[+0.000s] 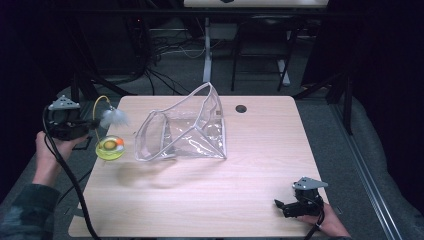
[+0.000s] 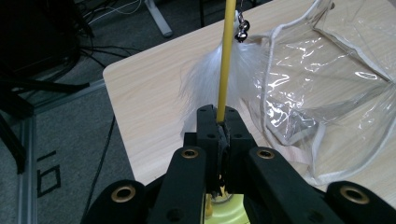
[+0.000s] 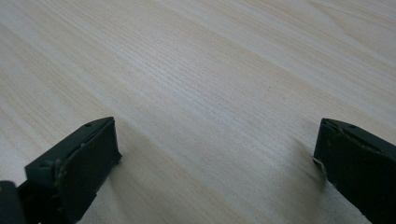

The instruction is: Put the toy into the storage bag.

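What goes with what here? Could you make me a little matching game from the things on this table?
Things:
1. left claw
2. right claw
3. clear plastic bag
4. feather

States:
a. lying open on the table's middle
b. shut on the yellow wand
c. white, hanging at the wand's tip
d. open, above bare wood

Pairs: 1-b, 2-d, 3-a, 4-c

Dim room, dark surround; overhead light on the table (image 1: 200, 190); glare on the clear bag (image 1: 200, 135); feather (image 1: 114, 118) motion-blurred; soft shadows.
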Motion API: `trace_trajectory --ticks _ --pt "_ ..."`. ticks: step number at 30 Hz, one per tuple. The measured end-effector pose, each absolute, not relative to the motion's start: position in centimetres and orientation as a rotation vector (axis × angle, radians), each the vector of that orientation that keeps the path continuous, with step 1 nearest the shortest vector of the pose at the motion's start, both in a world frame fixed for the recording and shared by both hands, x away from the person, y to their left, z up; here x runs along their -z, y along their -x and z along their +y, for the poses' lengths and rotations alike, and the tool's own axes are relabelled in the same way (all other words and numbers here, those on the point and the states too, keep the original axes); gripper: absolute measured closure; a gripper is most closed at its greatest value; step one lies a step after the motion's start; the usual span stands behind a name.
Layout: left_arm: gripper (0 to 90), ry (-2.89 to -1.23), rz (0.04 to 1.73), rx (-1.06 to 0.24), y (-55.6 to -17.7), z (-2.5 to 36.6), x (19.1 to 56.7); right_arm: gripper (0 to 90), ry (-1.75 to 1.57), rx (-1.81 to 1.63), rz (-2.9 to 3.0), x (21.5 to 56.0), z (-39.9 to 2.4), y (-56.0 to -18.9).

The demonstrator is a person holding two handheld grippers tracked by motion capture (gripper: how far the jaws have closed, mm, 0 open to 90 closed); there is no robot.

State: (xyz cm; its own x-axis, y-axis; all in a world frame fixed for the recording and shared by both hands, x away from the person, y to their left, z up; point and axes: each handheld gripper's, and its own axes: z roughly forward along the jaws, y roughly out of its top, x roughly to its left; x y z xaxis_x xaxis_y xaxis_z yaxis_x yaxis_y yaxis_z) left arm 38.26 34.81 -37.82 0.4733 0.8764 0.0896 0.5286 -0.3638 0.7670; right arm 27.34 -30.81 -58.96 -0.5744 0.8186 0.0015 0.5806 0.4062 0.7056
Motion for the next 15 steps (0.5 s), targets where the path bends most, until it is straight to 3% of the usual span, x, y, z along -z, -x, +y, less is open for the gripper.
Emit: trace_trajectory --ticks 15 --pt "88.1 -2.045 1.148 -0.680 -38.7 34.6 36.1 0.0 -1.207 -0.964 2.318 59.0 -30.8 -27.4"
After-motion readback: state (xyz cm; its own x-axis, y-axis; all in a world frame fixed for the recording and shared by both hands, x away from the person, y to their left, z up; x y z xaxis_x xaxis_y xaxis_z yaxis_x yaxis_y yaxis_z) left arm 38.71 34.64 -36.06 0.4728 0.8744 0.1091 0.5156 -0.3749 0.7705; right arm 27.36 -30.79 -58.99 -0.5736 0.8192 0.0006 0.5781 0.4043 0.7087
